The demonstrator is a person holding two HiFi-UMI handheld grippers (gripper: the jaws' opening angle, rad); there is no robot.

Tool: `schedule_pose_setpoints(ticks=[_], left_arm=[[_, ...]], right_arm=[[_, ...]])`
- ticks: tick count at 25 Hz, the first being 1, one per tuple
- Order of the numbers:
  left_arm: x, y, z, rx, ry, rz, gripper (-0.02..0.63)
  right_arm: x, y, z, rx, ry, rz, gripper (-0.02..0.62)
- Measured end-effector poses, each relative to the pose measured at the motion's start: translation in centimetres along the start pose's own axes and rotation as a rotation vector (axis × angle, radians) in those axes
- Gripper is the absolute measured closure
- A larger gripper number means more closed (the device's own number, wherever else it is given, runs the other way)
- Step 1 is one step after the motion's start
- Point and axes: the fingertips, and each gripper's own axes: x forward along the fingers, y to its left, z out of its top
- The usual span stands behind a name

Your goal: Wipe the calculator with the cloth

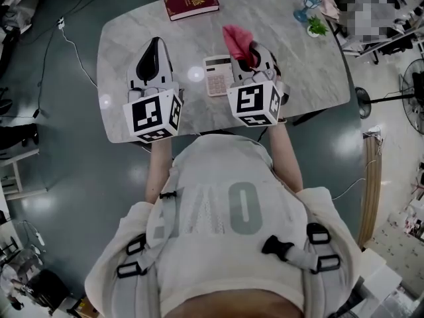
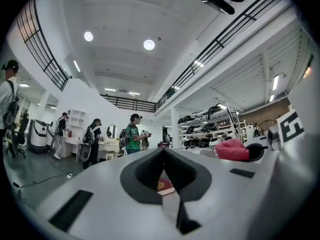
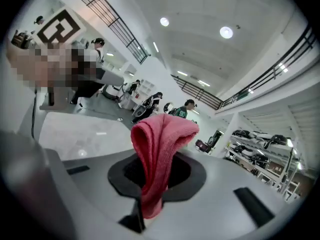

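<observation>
A white calculator (image 1: 216, 75) lies on the grey marble table (image 1: 278, 25), partly hidden behind my right gripper. My right gripper (image 1: 249, 57) is lifted above the table and shut on a pink cloth (image 1: 237, 42) that sticks out past its tips. In the right gripper view the pink cloth (image 3: 159, 154) is folded and pinched between the jaws (image 3: 152, 184). To the left of the calculator, my left gripper (image 1: 154, 52) hovers over bare table, shut with nothing in it. Through the left gripper (image 2: 164, 159) the red book (image 2: 164, 186) shows, and the cloth (image 2: 232, 149) sits at the right.
A dark red book (image 1: 191, 2) lies at the table's far edge. A blue glass (image 1: 306, 10) and a small green plant (image 1: 317, 26) stand at the far right corner. A fan (image 1: 411, 88) stands on the floor to the right. Several people stand in the background hall.
</observation>
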Motion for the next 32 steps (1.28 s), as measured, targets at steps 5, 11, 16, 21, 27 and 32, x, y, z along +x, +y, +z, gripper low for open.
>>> schedule_pose_setpoints(ticks=[5,11,16,21,27,32], left_arm=[[-0.3,0.3,0.1,0.064,-0.008,0.015,0.586],[-0.4,-0.2,0.0,0.083,-0.013,0.006,0.586],[-0.2,-0.5,-0.3,0.085,-0.006,-0.010,0.586],[0.3,-1.0,-0.5,0.082,-0.003,-0.030,0.586],[1.0,-1.8,-0.3,0.087,-0.006,-0.052,0.586],[1.7,-1.8,-0.3,0.085,-0.005,-0.050,0.586]], right_arm=[[-1.8,-0.5,1.1,0.105,-0.081,-0.054,0.539],[-3.1,-1.4,0.5,0.247,-0.116,-0.079,0.540],[-3.4,-1.7,-0.2,0.282,-0.105,-0.088,0.540],[-3.6,-2.1,-0.6,0.280,-0.097,-0.106,0.540],[-3.8,-2.9,-1.2,0.285,-0.086,-0.121,0.540],[-3.3,-3.5,-1.8,0.285,-0.076,-0.126,0.540]])
